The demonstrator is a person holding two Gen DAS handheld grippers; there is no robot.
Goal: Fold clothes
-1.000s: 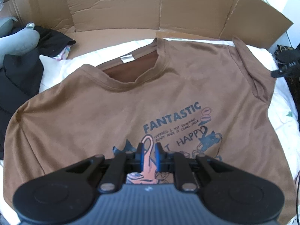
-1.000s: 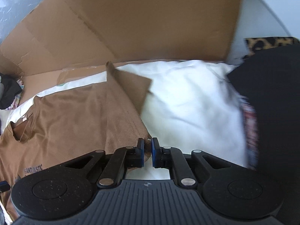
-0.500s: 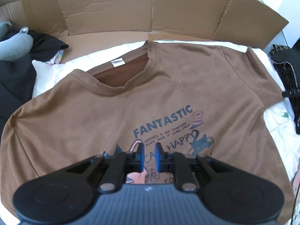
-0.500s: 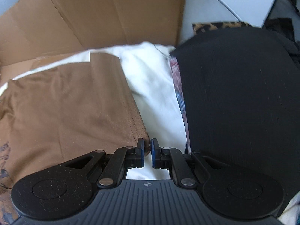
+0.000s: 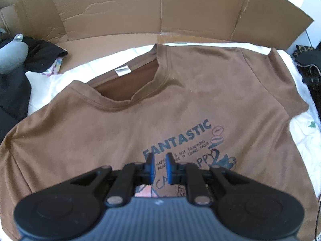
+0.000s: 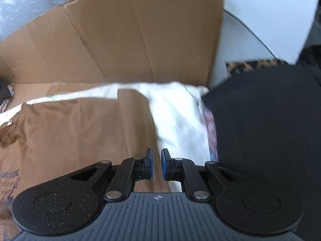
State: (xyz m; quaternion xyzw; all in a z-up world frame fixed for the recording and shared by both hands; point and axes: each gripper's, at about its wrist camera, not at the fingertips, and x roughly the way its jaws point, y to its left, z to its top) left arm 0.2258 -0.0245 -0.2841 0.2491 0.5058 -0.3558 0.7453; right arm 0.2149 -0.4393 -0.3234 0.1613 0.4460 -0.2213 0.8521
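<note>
A brown T-shirt [image 5: 152, 104] is spread print-up on a white sheet [image 6: 176, 116], its collar toward the far cardboard wall [image 5: 140, 10], with dark clothes [image 5: 14, 80] heaped at the left; no fold is seen yet, so the spreading stage is judged nearly done. The left gripper [image 5: 159, 165] is held above the chest print, its jaws a narrow gap apart with nothing between them; the right gripper [image 6: 156, 164] is poised over the shirt's right edge, jaws likewise narrowly parted and empty. For a clean first fold, the right sleeve should be pinched at its hem; the cloth should be lifted only slightly and carried straight leftward; the black garment [image 6: 270, 130] close on the right should be avoided.
</note>
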